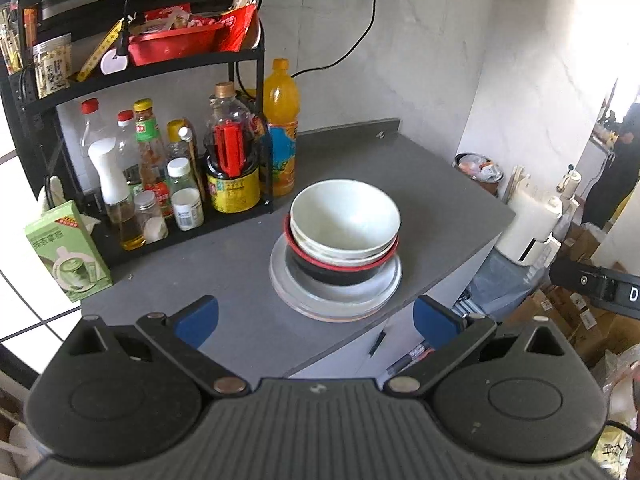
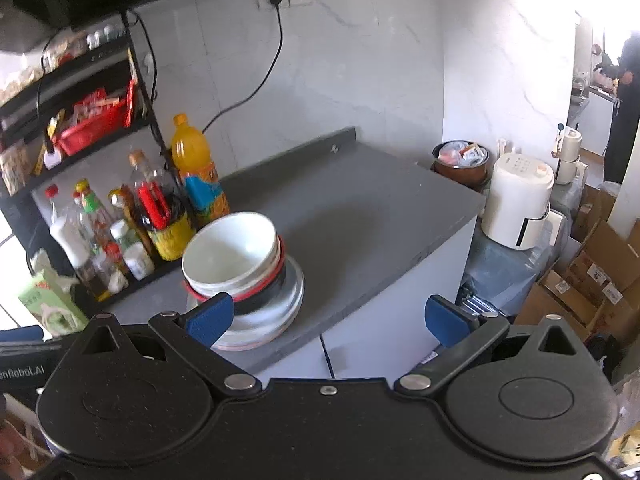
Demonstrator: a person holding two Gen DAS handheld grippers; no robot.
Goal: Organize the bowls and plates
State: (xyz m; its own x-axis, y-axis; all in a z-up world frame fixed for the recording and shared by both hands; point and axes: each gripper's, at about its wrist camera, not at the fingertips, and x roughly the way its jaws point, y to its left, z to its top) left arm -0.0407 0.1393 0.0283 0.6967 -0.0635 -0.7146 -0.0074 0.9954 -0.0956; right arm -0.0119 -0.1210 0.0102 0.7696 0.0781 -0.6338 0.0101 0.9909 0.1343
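One stack stands near the front edge of the grey counter [image 1: 224, 272]: a white bowl [image 1: 345, 220] on top, nested in more white bowls, a black bowl with a red rim [image 1: 340, 270] under them, and pale plates [image 1: 336, 300] at the bottom. In the right wrist view the same white bowl [image 2: 230, 252] and plates [image 2: 280, 308] sit at the left. My left gripper [image 1: 316, 320] is open, held back from the stack with nothing between its blue pads. My right gripper [image 2: 330, 320] is open too, its left pad [image 2: 210, 316] in front of the plates.
A black rack [image 1: 140, 64] with sauce bottles, jars and a red basket fills the counter's back left. An orange juice bottle [image 1: 282, 128] stands beside it. A green tissue box [image 1: 68, 252] is at the left. Beyond the counter's right edge are a white appliance [image 2: 516, 204], a bin and cardboard boxes.
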